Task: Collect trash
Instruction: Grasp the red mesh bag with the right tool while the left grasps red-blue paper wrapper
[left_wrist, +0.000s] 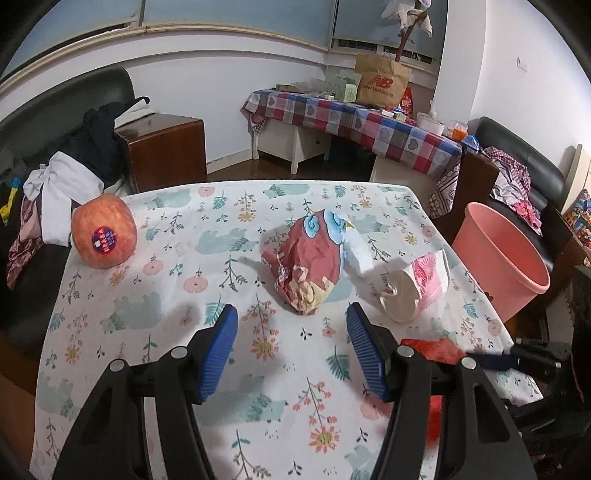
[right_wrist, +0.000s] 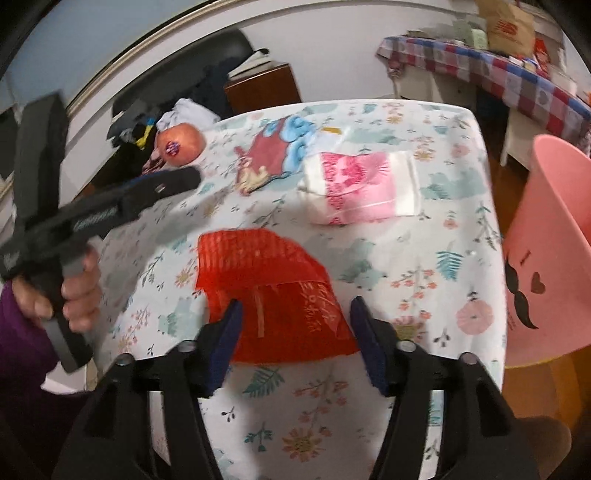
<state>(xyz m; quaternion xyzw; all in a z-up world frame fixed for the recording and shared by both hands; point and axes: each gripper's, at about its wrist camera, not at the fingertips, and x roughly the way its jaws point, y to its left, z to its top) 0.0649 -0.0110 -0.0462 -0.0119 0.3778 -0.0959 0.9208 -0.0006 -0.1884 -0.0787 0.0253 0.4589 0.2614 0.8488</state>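
A crumpled red, blue and cream paper wrapper (left_wrist: 308, 264) lies mid-table, just beyond my open, empty left gripper (left_wrist: 291, 314). A pink and white bag (left_wrist: 417, 288) lies to its right, with a white foam piece (left_wrist: 358, 254) between them. My right gripper (right_wrist: 295, 308) is open and hovers over a red mesh bag with a red plastic bag (right_wrist: 273, 291) near the table's front. The wrapper (right_wrist: 277, 155) and pink bag (right_wrist: 362, 188) lie farther off. The left gripper (right_wrist: 162, 184) shows at left in the right wrist view.
A pink bin (left_wrist: 498, 258) stands on the floor off the table's right edge; it also shows in the right wrist view (right_wrist: 550, 251). An apple with a sticker (left_wrist: 104, 236) sits at the table's far left. Clothes lie on a sofa (left_wrist: 66, 173) to the left.
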